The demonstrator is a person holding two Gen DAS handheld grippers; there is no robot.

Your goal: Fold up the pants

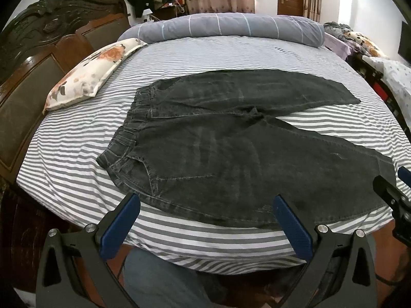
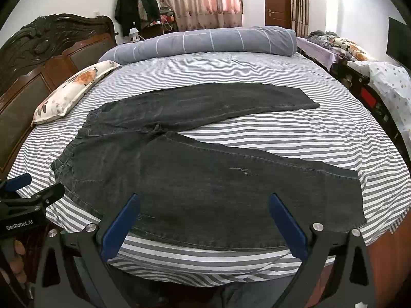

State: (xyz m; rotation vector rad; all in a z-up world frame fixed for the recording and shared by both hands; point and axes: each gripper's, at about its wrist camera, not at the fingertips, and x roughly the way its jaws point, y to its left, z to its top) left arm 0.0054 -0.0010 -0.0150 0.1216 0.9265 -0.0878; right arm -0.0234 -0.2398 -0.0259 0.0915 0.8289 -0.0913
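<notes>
Dark grey denim pants (image 1: 205, 148) lie flat on the striped bed (image 1: 77, 154), waistband to the left, both legs spread apart in a V toward the right. My left gripper (image 1: 205, 200) hovers open over the near edge of the seat and near leg, nothing between its blue pads. In the right wrist view the pants (image 2: 205, 179) fill the middle, and my right gripper (image 2: 204, 199) stands open above the near leg's lower half. The left gripper (image 2: 30, 187) shows at that view's left edge; the right gripper (image 1: 395, 182) peeks in at the left view's right edge.
A floral pillow (image 1: 90, 71) lies by the carved wooden headboard (image 1: 38, 51) on the left. A grey checked rolled duvet (image 1: 226, 28) runs along the far side. A second bed with bedding (image 2: 372, 71) stands at the right. The person's jeans-clad leg (image 1: 159, 279) is below the bed's edge.
</notes>
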